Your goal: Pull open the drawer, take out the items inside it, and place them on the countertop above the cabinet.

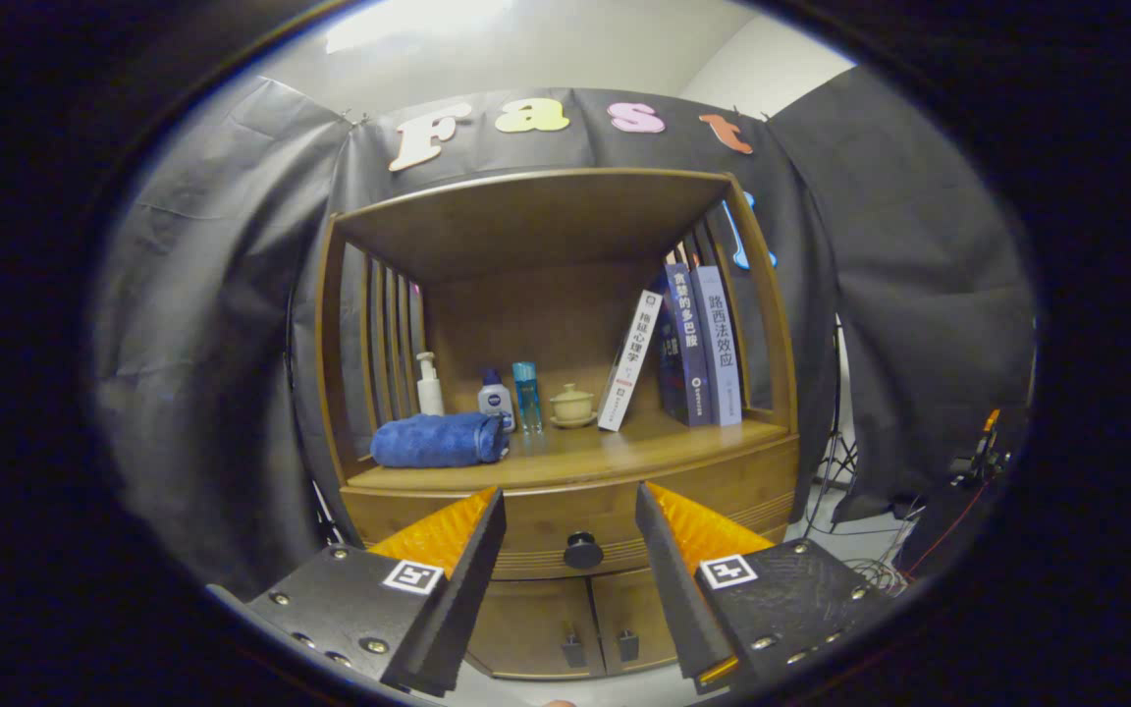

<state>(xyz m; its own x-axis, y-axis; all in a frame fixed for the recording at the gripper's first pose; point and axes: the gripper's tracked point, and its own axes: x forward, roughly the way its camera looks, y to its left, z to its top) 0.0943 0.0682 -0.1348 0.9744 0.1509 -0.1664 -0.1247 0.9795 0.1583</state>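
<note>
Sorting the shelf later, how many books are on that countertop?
3: a white book leaning near the lidded cup, and two dark books upright to its right. The tongs hang open.

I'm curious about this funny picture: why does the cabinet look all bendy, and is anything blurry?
Gripper view: the fisheye lens bows the cabinet and its countertop; the knob beyond the open gripper looks sharp; bright light glares off the ceiling above.

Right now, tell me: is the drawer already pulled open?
No. The drawer sits flush in the cabinet, its knob untouched between the open gripper fingers and beyond them.
</note>
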